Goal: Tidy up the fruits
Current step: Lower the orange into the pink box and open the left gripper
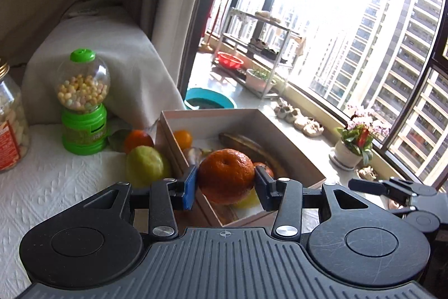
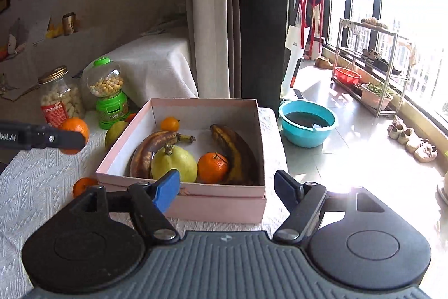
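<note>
Left wrist: left gripper [image 1: 226, 180] clamps orange [image 1: 226, 175], prob. over box [image 1: 291, 136].

Sunlit window [image 1: 350, 27], grey curtain [image 2: 210, 18], metal rack [image 2: 369, 66] on pale floor [image 2: 350, 136].

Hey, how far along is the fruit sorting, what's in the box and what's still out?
Done: the pink box already holds two bananas, a yellow-green pear, an orange and a small orange. In hand: the left gripper grips a big orange above the box; the right gripper is open and empty. Left: a green fruit and an orange by the candy dispenser, plus a small one beside the box.
</note>
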`<control>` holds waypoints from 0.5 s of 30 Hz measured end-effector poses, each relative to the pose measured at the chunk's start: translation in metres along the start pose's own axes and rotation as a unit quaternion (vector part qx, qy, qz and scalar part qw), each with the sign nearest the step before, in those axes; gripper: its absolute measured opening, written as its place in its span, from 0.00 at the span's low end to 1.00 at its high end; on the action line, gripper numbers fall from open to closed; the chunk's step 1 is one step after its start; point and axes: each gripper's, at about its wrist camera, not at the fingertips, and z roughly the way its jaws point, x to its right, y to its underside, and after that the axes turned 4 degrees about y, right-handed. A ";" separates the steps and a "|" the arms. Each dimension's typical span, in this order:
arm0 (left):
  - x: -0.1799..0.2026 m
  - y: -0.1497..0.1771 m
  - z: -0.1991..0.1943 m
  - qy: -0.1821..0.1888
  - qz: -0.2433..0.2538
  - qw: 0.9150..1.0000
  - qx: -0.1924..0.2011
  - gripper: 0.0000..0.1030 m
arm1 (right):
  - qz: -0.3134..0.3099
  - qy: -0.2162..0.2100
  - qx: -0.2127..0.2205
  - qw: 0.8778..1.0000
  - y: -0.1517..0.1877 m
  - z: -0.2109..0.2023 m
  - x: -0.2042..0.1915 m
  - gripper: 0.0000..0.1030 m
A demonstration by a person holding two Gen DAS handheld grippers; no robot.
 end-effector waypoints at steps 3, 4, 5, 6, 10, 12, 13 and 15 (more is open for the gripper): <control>0.000 -0.029 0.036 0.010 -0.010 1.000 -0.012 0.47 | 0.019 0.004 -0.003 1.000 0.025 -0.007 -0.014 0.72; -0.001 -0.036 0.049 0.012 -0.015 1.000 -0.020 0.47 | 0.027 0.003 -0.001 1.000 0.033 -0.009 -0.020 0.72; -0.002 -0.040 0.059 0.010 -0.019 0.999 -0.027 0.47 | 0.031 0.000 -0.001 1.000 0.037 -0.009 -0.022 0.72; -0.003 -0.043 0.074 0.004 -0.024 0.999 -0.039 0.47 | 0.035 -0.005 -0.005 0.999 0.040 -0.010 -0.024 0.72; -0.009 -0.041 0.104 -0.005 -0.038 0.997 -0.060 0.46 | 0.029 -0.011 -0.011 0.999 0.046 -0.009 -0.032 0.72; -0.014 -0.037 0.101 0.001 -0.053 0.997 -0.047 0.46 | 0.029 -0.014 -0.012 0.999 0.049 -0.008 -0.033 0.72; -0.018 -0.036 0.097 0.008 -0.058 0.998 -0.038 0.46 | 0.031 -0.016 -0.013 0.999 0.050 -0.009 -0.032 0.72; -0.024 -0.034 0.085 0.010 -0.063 0.998 -0.022 0.46 | 0.034 -0.018 -0.017 0.999 0.052 -0.007 -0.031 0.72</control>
